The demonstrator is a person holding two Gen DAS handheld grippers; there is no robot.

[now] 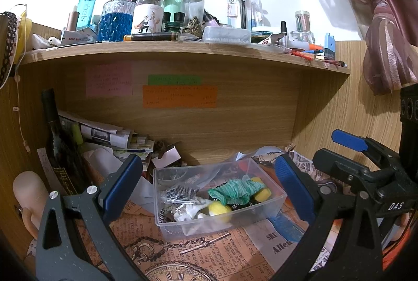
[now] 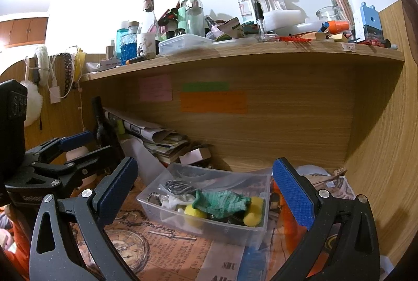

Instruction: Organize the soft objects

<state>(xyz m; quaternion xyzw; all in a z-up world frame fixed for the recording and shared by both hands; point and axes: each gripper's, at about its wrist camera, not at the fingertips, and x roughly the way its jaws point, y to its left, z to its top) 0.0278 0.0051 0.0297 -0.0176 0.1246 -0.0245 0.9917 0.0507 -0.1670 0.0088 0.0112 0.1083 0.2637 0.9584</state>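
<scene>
A clear plastic box (image 1: 271, 205) stands on the printed paper desk mat under the shelf; it also shows in the right wrist view (image 2: 257, 234). In it lie a green knitted cloth (image 1: 236, 190) (image 2: 222, 202), yellow soft balls (image 1: 218, 210) (image 2: 194, 214), a white soft piece (image 1: 188, 213) and a black-and-white item (image 1: 180, 193). My left gripper (image 1: 209, 184) is open and empty, its blue pads either side of the box. My right gripper (image 2: 206, 184) is open and empty just before the box. The right gripper shows in the left view (image 1: 347, 147), open.
A wooden shelf (image 1: 183, 48) above carries many bottles, jars and pens. Sticky notes (image 1: 180, 95) are on the back panel. A dark wine bottle (image 1: 60, 147) and stacked papers (image 1: 109, 137) stand left of the box. A wooden side wall (image 2: 378, 150) is on the right.
</scene>
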